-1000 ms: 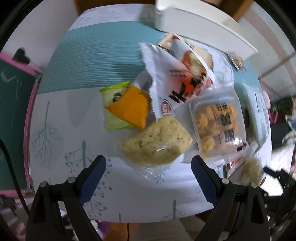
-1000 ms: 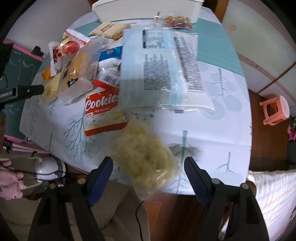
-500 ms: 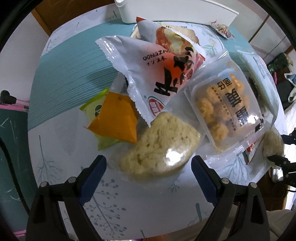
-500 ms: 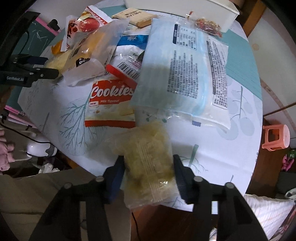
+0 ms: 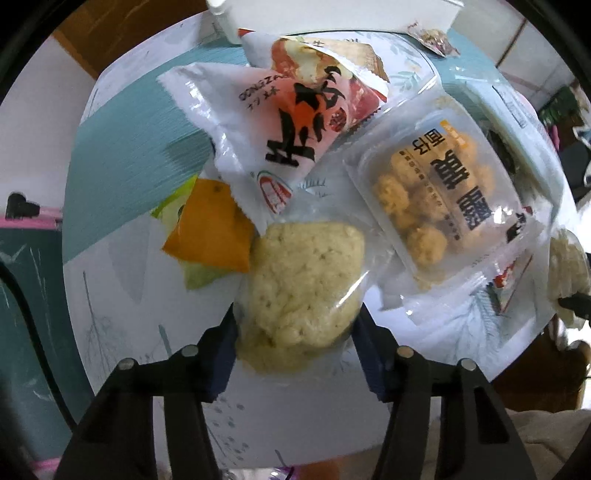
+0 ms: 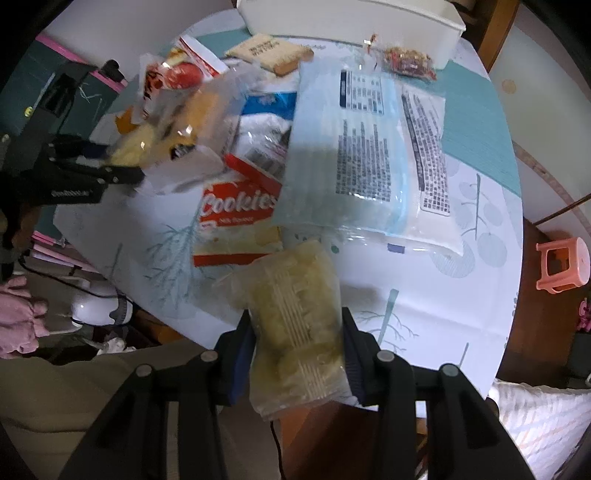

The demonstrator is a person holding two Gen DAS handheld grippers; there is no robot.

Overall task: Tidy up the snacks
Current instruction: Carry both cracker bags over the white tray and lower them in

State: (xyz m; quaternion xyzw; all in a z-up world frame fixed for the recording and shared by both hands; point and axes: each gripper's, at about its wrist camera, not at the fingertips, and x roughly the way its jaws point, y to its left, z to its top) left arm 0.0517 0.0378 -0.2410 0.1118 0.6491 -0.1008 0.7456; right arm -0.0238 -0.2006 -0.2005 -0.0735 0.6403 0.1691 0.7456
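Observation:
My left gripper (image 5: 295, 347) is shut on a pale rice cake in clear wrap (image 5: 303, 288), held at its near end among the snack pile. My right gripper (image 6: 297, 354) is shut on a second wrapped rice cake (image 6: 295, 328), lifted at the table's near edge. The left gripper (image 6: 107, 166) with its rice cake also shows in the right wrist view. A white storage box (image 6: 351, 26) stands at the far side of the table; it also shows in the left wrist view (image 5: 332, 14).
Snacks lie across the tablecloth (image 6: 424, 306): an orange packet (image 5: 210, 232), a white and red bag (image 5: 280, 125), a clear pack of golden balls (image 5: 439, 199), a red Cookies pack (image 6: 236, 221), a large pale blue bag (image 6: 354, 147). A pink stool (image 6: 561, 262) stands to the right.
Both grippers have closed on their rice cakes. The left one moved in and gripped its cake; the right one has lifted its cake at the table edge.

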